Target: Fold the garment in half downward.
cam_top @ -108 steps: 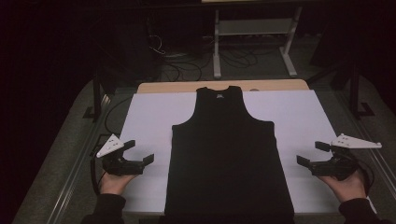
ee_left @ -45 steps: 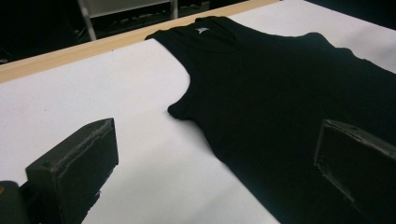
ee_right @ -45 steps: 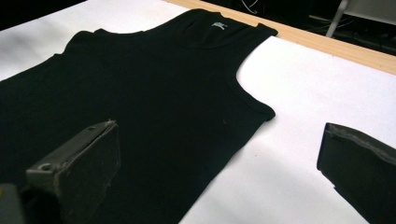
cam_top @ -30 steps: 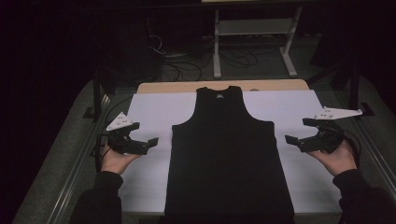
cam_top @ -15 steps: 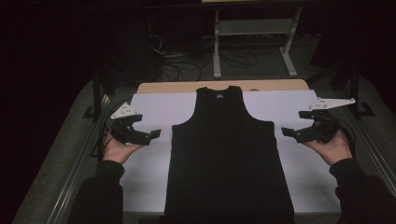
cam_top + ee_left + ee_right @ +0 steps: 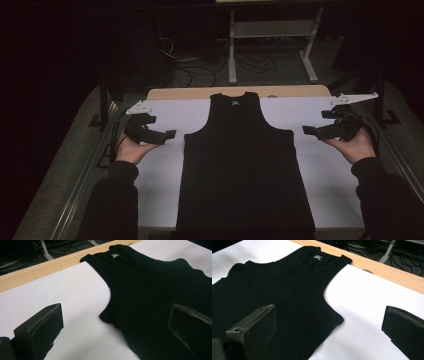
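Note:
A black tank top (image 6: 242,165) lies flat on the white sheet (image 6: 330,175), neck toward the far edge, a small white label inside the collar (image 6: 114,255) (image 6: 317,257). My left gripper (image 6: 169,135) hovers open just left of the shirt's left armpit corner (image 6: 105,316), jaws pointing right. My right gripper (image 6: 306,131) hovers open just right of the right armpit corner (image 6: 338,320), jaws pointing left. In both gripper views the jaws stand wide apart with nothing between them; the left gripper (image 6: 112,340) and right gripper (image 6: 329,340) each look across the shirt's upper body.
The white sheet covers a wooden table whose bare far edge (image 6: 240,92) shows beyond the collar. Behind it stands a white metal stand (image 6: 272,40) with cables on the dark floor. Metal rails (image 6: 85,180) run along both sides of the table.
Both grippers have moved forward along the shirt's sides and inward, from near the hem area up to the armpit level. The shirt has not moved.

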The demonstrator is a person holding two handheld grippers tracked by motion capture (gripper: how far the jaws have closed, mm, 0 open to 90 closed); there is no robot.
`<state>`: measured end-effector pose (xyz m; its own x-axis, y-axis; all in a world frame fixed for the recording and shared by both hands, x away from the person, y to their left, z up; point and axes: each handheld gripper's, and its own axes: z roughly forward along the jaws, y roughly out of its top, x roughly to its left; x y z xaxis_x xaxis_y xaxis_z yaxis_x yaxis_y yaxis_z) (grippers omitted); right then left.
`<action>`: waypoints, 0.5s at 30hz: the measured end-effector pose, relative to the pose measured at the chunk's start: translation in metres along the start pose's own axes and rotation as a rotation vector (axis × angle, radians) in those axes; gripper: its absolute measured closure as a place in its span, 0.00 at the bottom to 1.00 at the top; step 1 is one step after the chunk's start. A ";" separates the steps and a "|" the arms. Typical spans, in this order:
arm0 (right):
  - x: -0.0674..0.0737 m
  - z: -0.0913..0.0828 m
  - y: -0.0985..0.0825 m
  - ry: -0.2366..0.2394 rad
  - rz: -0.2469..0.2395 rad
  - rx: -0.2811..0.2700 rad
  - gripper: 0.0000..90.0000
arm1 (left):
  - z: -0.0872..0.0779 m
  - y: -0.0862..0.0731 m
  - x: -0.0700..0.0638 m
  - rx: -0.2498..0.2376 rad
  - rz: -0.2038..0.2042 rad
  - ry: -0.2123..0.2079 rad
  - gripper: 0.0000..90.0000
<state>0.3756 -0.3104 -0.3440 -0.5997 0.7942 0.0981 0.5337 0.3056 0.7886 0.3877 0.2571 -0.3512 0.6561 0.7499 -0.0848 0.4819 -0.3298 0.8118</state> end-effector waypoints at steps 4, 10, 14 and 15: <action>-0.009 0.006 -0.002 -0.002 0.019 0.011 0.00 | 0.008 0.003 0.004 0.010 -0.011 0.000 0.00; -0.020 0.014 -0.005 -0.008 0.046 0.015 0.00 | 0.018 0.004 0.013 0.009 -0.047 0.008 0.00; -0.025 0.019 -0.006 -0.009 0.057 0.017 0.00 | 0.025 0.003 0.017 0.012 -0.060 0.005 0.00; -0.025 0.019 -0.006 -0.009 0.057 0.017 0.00 | 0.025 0.003 0.017 0.012 -0.060 0.005 0.00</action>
<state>0.3988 -0.3222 -0.3630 -0.5631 0.8150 0.1370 0.5767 0.2688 0.7714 0.4151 0.2546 -0.3646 0.6226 0.7717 -0.1300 0.5273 -0.2909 0.7983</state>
